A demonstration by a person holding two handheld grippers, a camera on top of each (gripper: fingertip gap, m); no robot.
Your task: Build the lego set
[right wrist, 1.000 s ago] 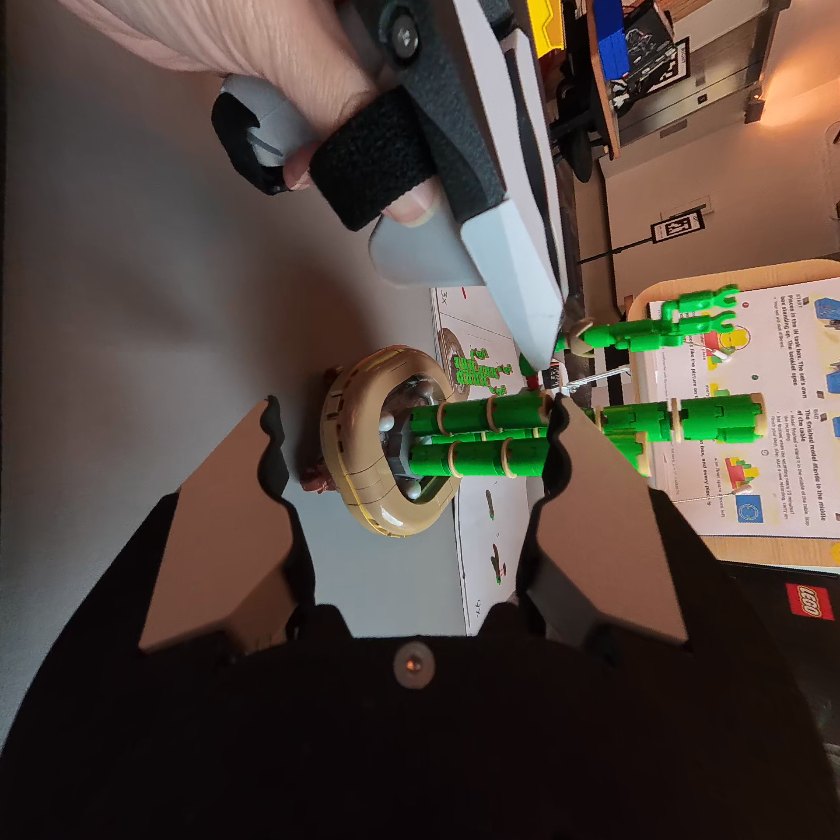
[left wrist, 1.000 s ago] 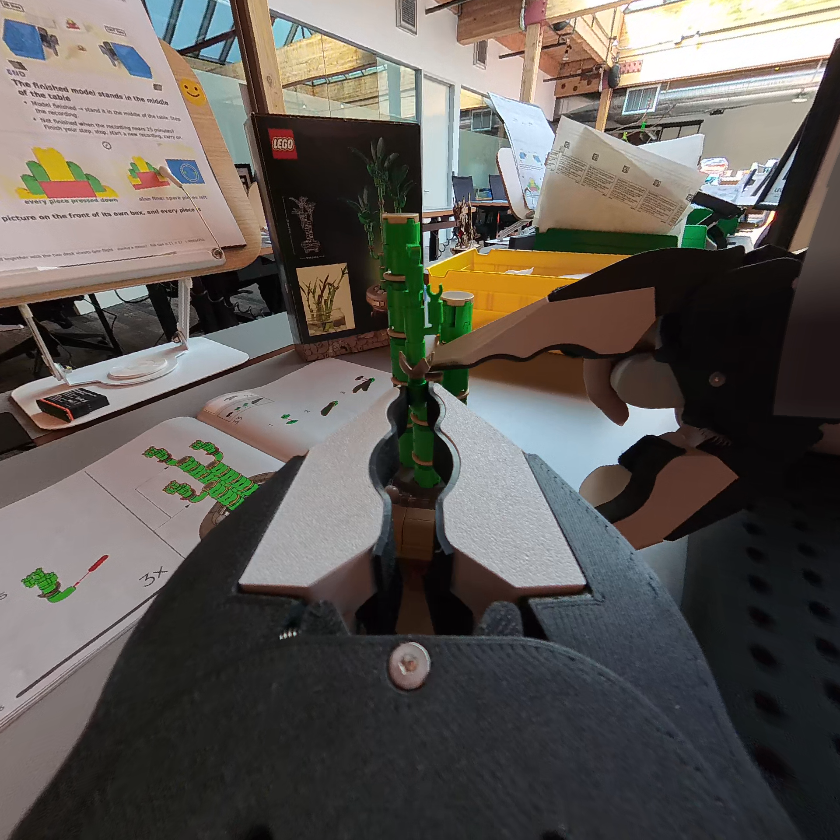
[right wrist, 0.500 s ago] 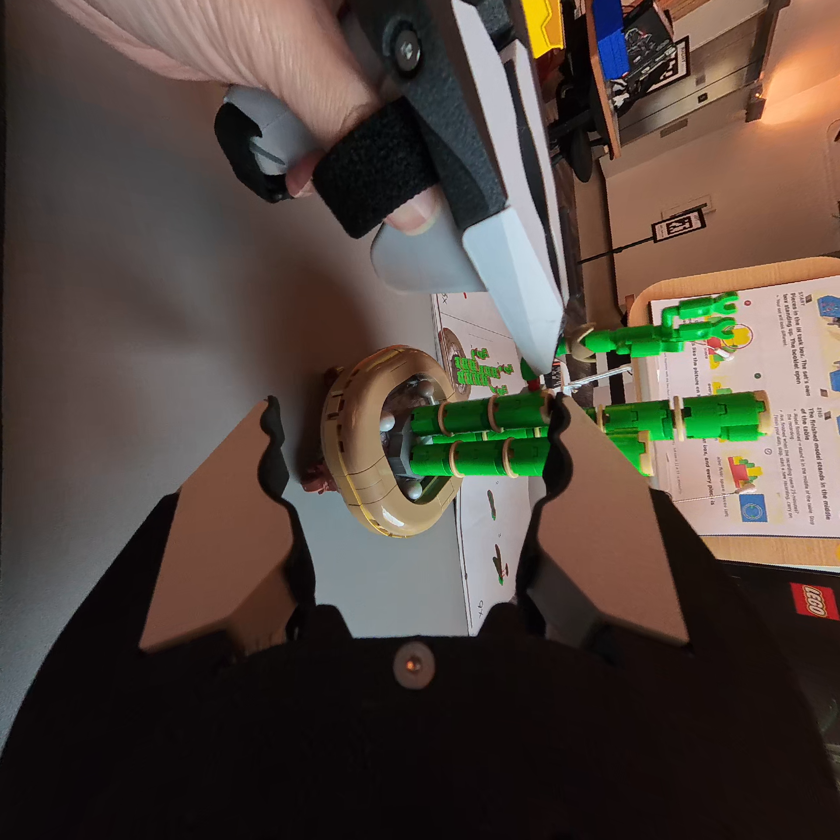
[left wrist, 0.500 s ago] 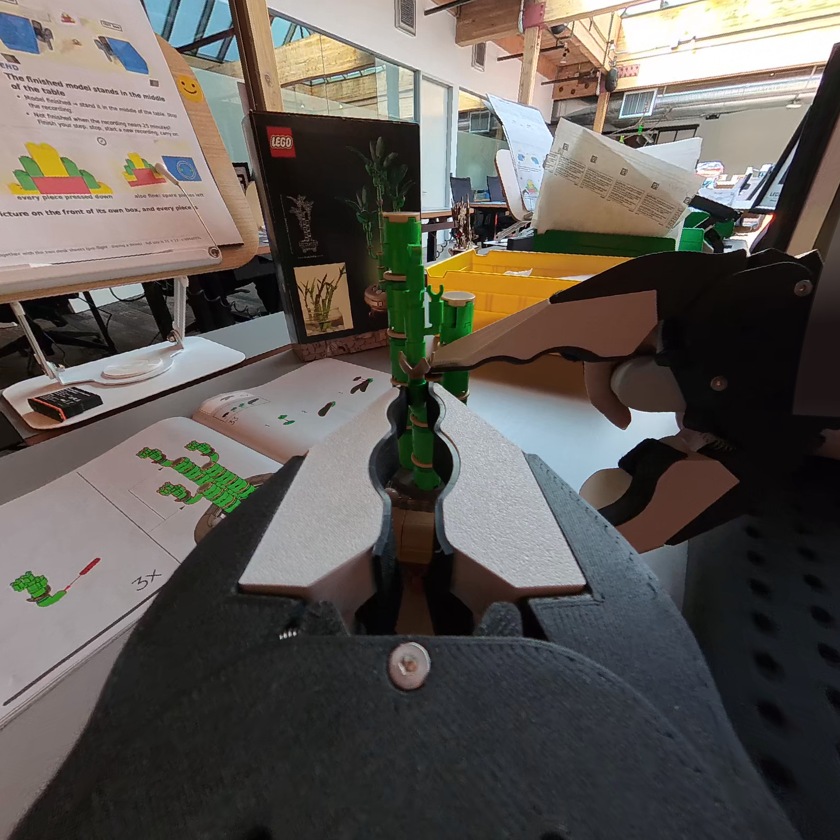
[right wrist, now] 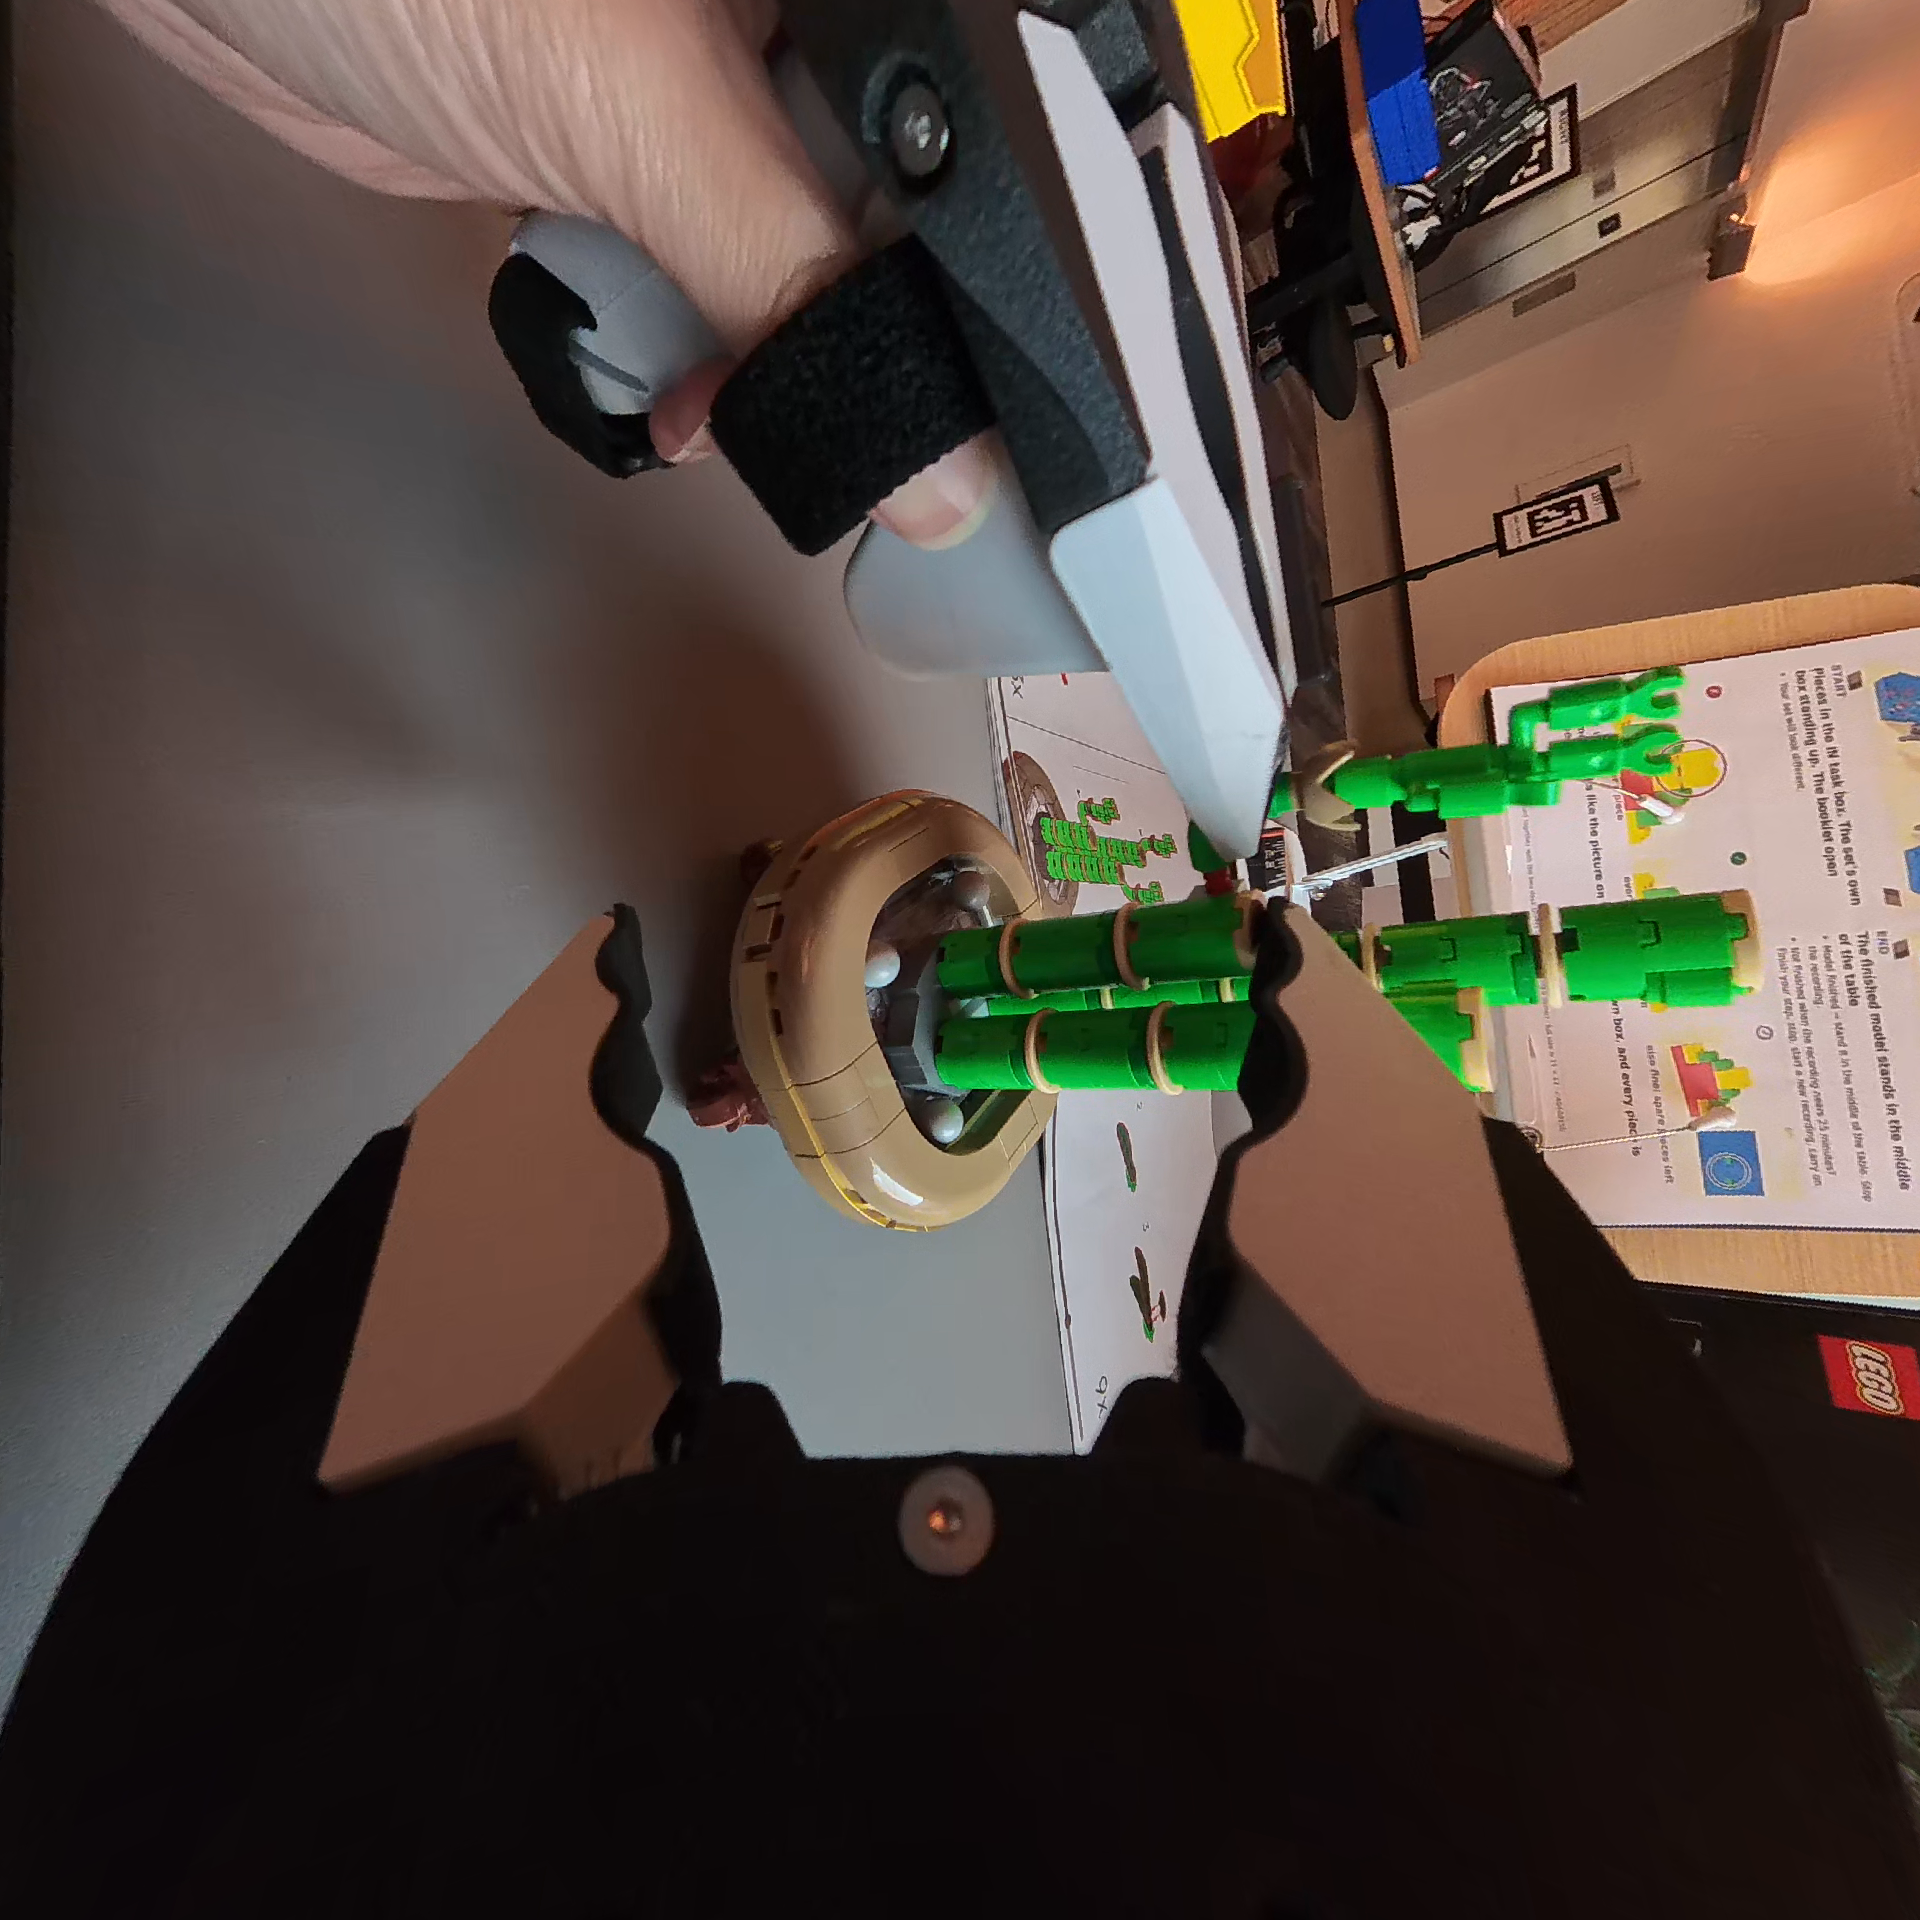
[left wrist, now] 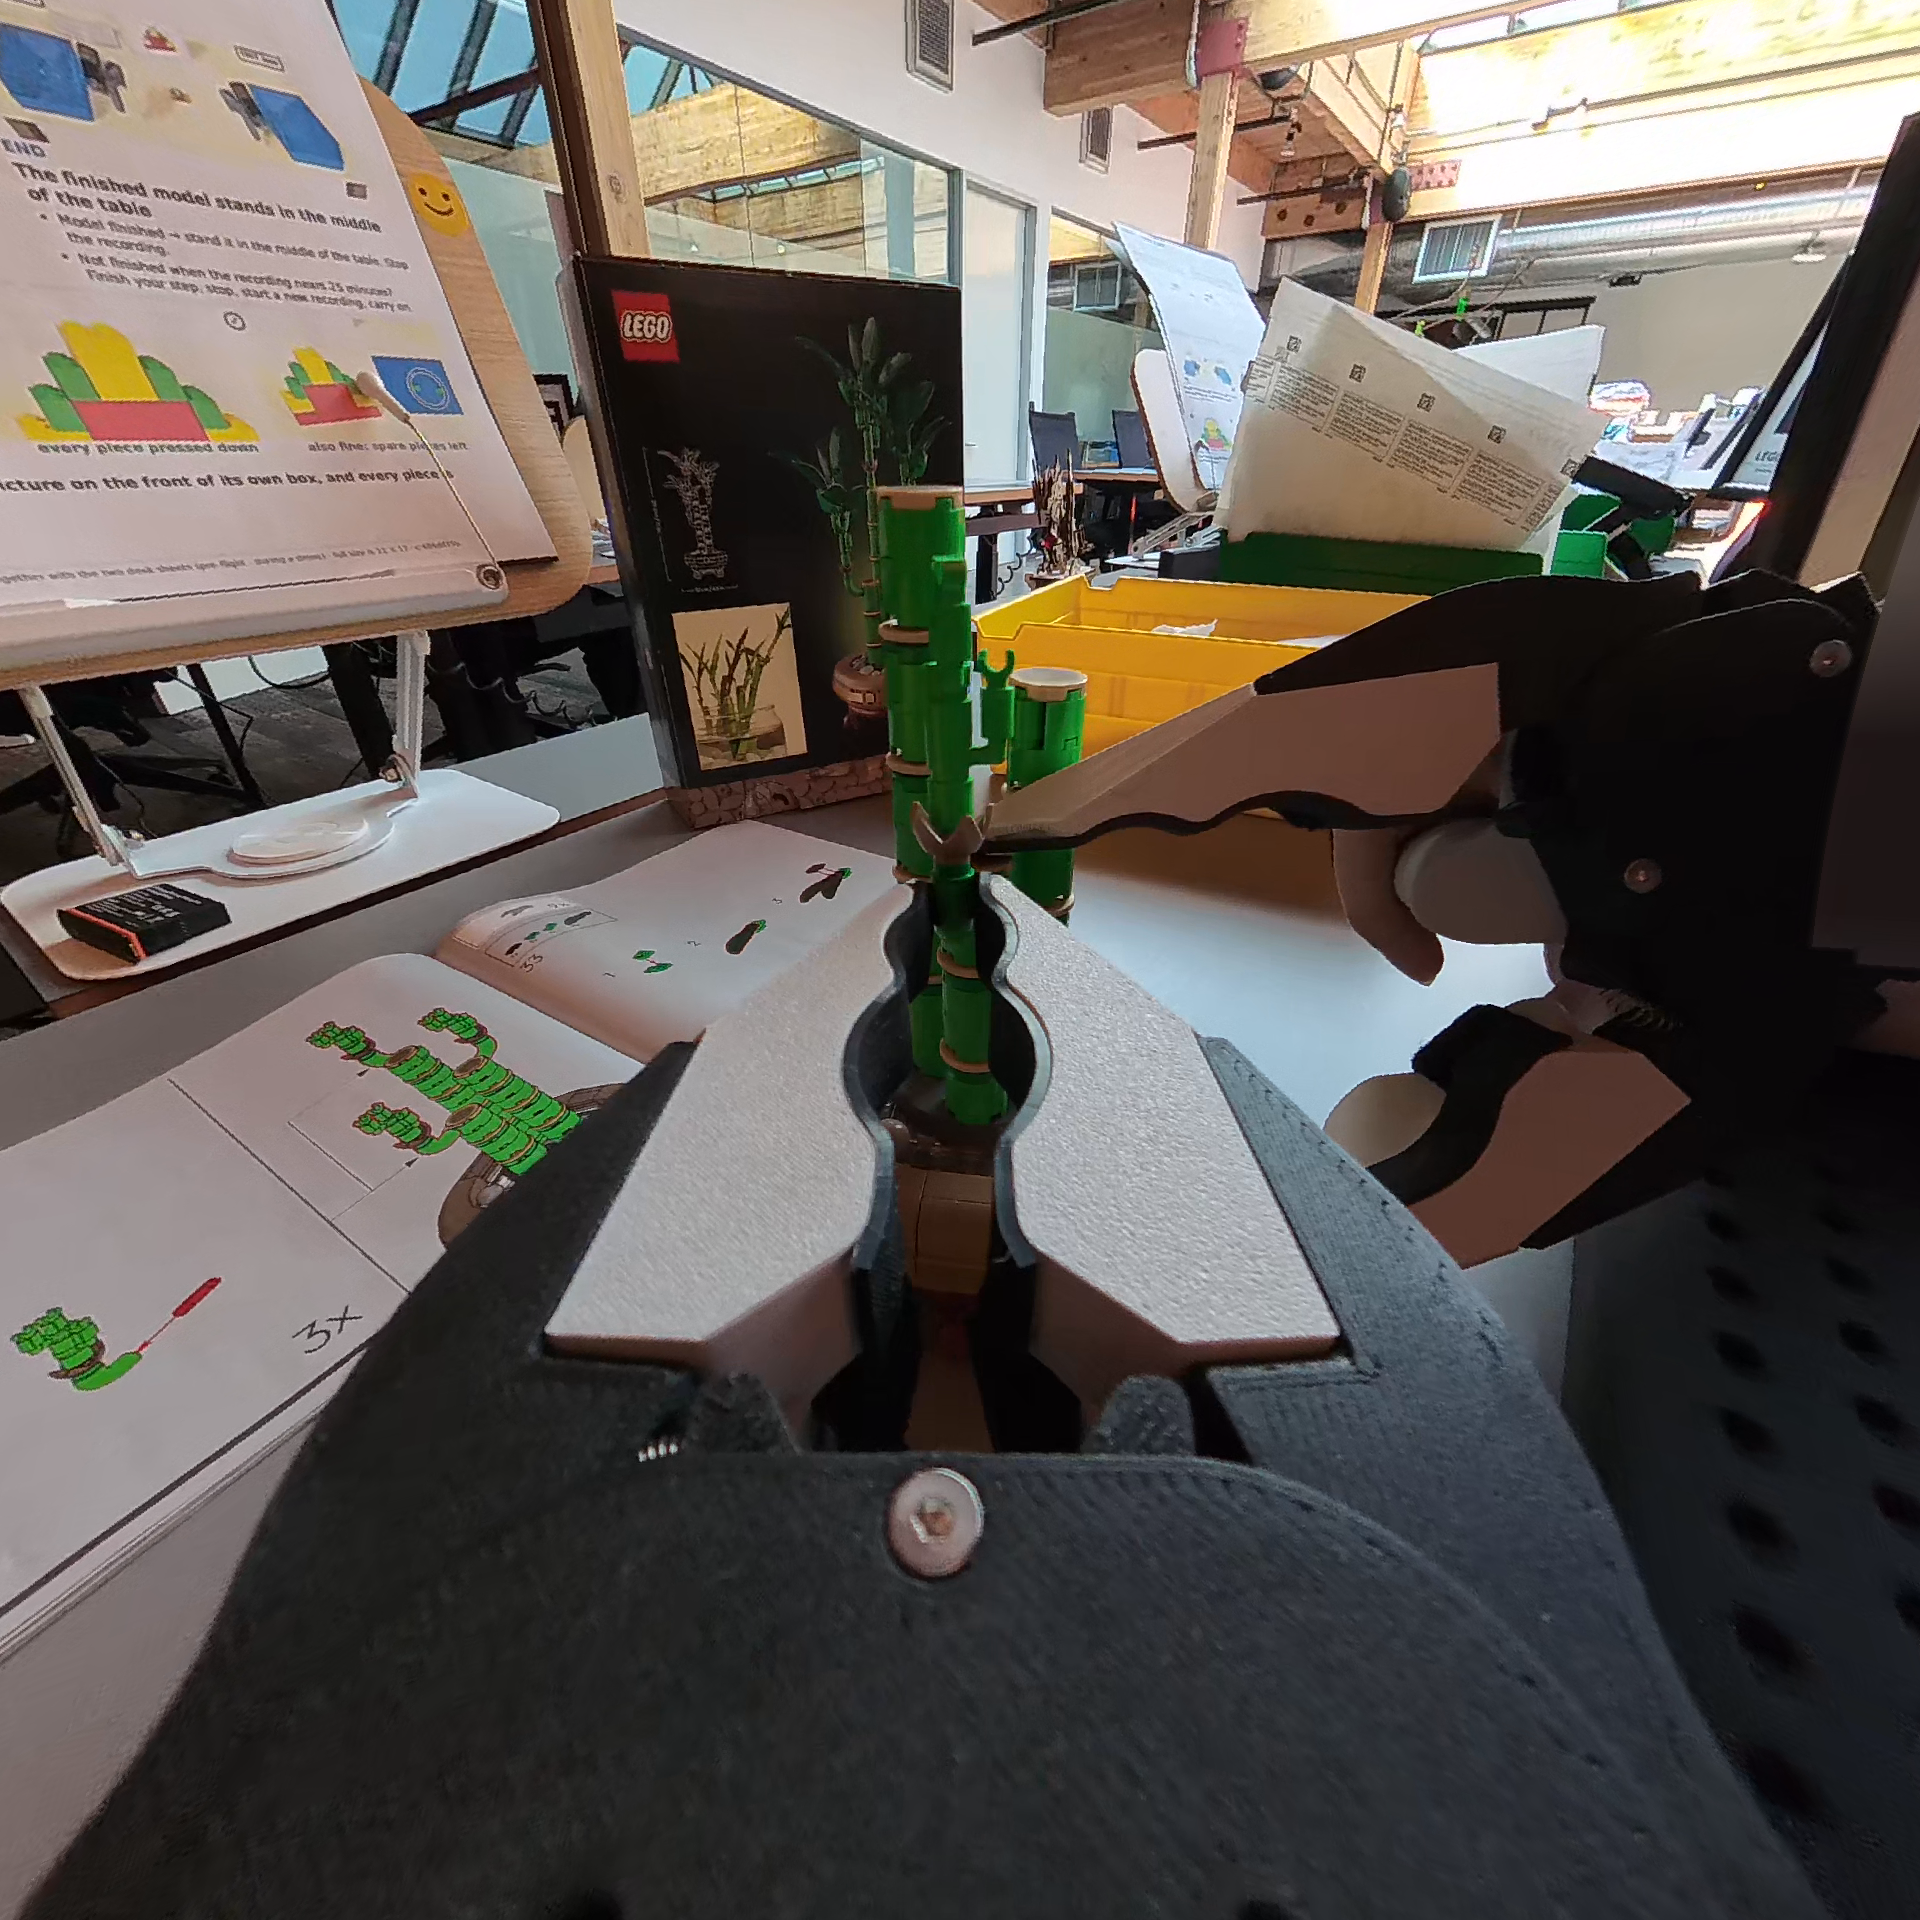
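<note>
Now, left gripper (left wrist: pixel 940 904) apparently clamping bamboo model (left wrist: pixel 923 665), right gripper (right wrist: pixel 940 971) (spread wide)

Left wrist view: daylight is coming in through the far windows and skylights, overexposing the ceiling area at upper right. The white instruction sheet (left wrist: pixel 208 312) at left is reading bright. The left gripper (left wrist: pixel 940 914) body is filling the near field in matte, darker tone. Wide-angle bending is showing at the edges.

Right wrist view: dimmer overall. A warm lamp glow (right wrist: pixel 1829 197) is flaring at the far right. The grey table (right wrist: pixel 260 727) is shading unevenly, darkening at its edge. The right gripper (right wrist: pixel 935 945) housing is nearly black, detail lost. The green bamboo model (right wrist: pixel 1122 997) is staying sharp; the hand (right wrist: pixel 520 114) at top is slightly soft.
</note>
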